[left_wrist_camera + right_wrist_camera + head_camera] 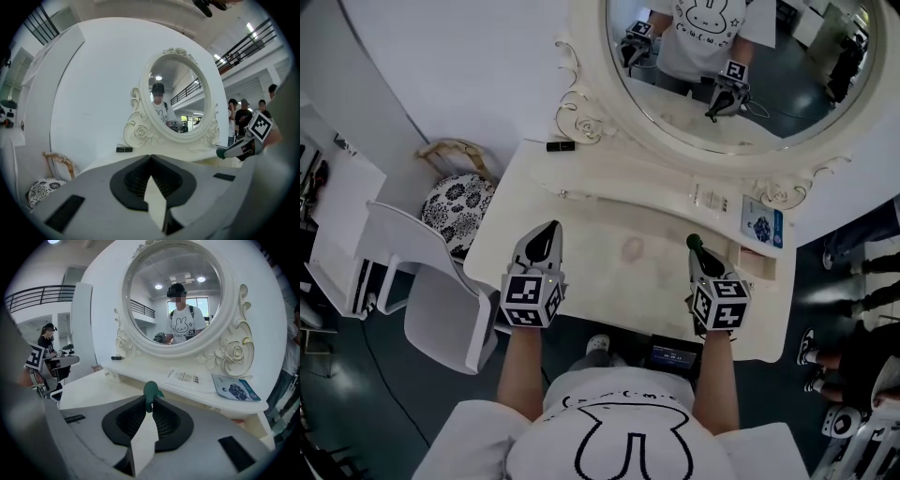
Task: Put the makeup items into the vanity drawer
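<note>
My right gripper pinches a small dark green makeup item at its tips, above the counter. My left gripper is closed on nothing. I judge this a carry; next I need the drawer, which I can't make out.

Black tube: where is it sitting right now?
In the head view, the black tube lies at the back left of the vanity, on its shelf, just left of the mirror frame.
</note>
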Demonstrator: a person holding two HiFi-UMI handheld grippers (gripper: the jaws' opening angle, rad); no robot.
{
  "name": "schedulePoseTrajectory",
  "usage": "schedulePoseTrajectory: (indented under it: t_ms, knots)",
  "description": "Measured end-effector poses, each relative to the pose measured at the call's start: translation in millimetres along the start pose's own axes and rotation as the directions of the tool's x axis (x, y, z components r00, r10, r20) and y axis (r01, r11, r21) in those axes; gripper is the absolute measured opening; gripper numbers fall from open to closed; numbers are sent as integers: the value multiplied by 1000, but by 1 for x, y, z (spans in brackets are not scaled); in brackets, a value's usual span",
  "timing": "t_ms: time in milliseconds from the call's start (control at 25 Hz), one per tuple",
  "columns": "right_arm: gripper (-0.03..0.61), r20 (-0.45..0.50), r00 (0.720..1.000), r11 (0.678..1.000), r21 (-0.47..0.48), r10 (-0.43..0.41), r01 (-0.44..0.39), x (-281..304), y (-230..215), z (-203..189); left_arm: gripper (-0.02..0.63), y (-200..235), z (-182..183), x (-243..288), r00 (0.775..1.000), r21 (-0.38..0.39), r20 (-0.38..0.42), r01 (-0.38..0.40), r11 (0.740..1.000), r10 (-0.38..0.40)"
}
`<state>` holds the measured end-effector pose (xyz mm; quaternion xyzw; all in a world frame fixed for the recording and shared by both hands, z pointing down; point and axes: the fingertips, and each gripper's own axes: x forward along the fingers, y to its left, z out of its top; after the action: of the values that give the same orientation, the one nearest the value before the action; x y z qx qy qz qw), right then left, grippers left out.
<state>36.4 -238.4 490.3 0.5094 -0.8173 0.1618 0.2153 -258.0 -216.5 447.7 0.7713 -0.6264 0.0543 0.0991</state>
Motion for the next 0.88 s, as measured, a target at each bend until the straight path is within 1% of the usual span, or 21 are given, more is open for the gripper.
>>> schedulePoseTrajectory:
  t_ms: [120, 360, 880]
  knots:
    - [51, 14, 1000, 1000, -9, 7, -7, -6, -8, 2, 26, -12, 3, 1, 1000, 3, 6, -2, 1000, 2]
    - [52, 35, 999, 1000, -17, -7, 7, -27, -34, 0, 26, -44, 7, 3, 1000, 15, 17, 11, 1000, -11]
    - [54, 78, 994, 997, 13, -81, 80, -76, -121, -14, 26, -131, 9, 20, 998, 37, 26, 51, 998, -52]
